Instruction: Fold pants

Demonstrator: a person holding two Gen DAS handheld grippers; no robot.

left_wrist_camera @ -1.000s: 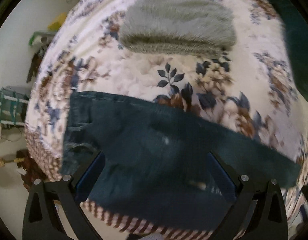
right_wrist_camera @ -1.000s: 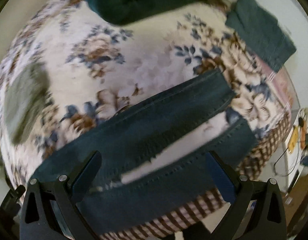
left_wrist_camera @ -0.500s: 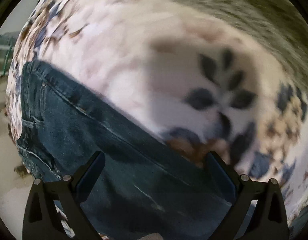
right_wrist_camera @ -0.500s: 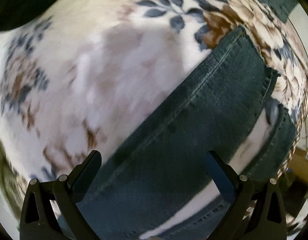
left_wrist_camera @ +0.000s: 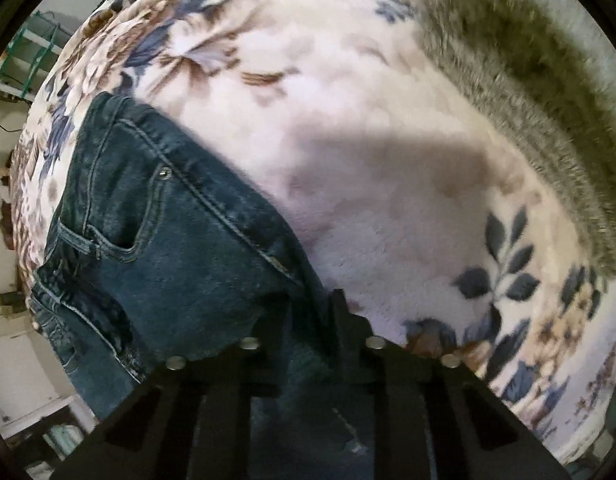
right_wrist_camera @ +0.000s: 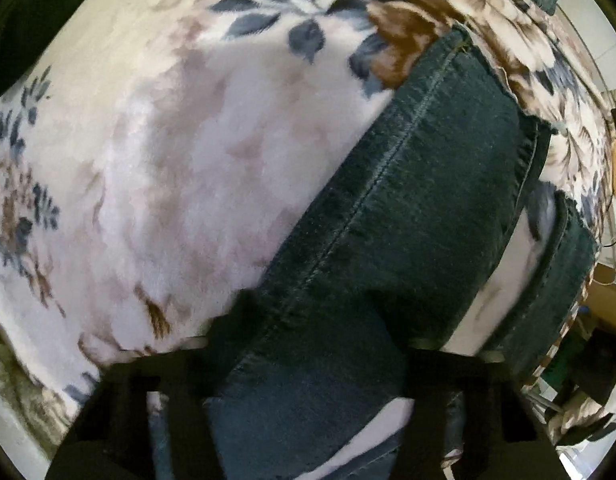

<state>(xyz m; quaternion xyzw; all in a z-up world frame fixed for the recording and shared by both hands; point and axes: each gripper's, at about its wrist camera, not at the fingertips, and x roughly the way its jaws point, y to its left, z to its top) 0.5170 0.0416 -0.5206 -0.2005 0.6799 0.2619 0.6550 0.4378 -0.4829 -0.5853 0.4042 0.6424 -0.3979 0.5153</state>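
Pants (left_wrist_camera: 180, 248) are matt, coarse dark denim with stitched seams and a shiny metal rivet (left_wrist_camera: 163, 175); beneath them, a plush floral blanket (left_wrist_camera: 348, 128)

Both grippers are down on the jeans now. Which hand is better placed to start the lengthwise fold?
Probably left: the left gripper looks shut on the jeans edge near the pocket. Right gripper straddles the far leg; its grip is unclear.

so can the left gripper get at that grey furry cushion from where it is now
Probably not without letting go first. The left gripper looks shut on the jeans near the hip seam, and the grey furry cushion lies apart, across bare floral blanket. Nothing blocks the way.
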